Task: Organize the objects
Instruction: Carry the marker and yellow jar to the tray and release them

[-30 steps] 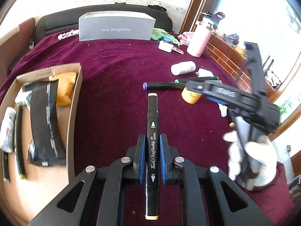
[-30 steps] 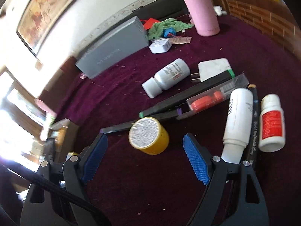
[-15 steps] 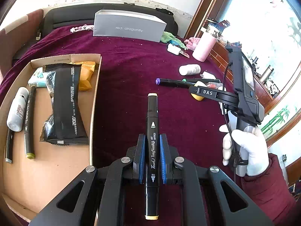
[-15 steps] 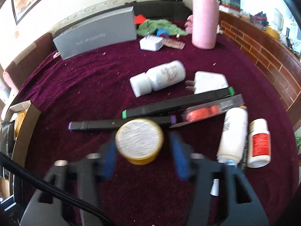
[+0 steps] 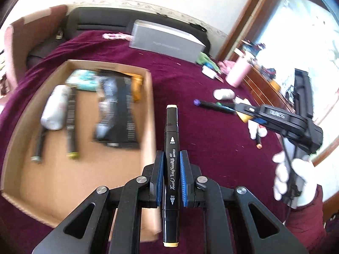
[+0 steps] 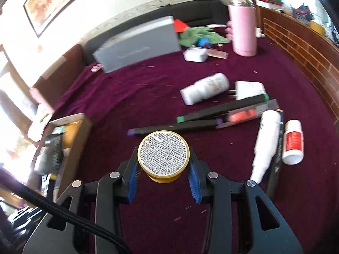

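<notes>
While left gripper clamps black marker beside cardboard box, right gripper grips yellow jar.

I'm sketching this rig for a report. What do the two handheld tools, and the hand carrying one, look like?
Both tools are matte black with angular linkage arms, silver pivot bolts and ribbed blue pads. The right tool trails a black braided cable and bears white lettering on its body. The hand wears a white glove and a maroon sleeve.
</notes>
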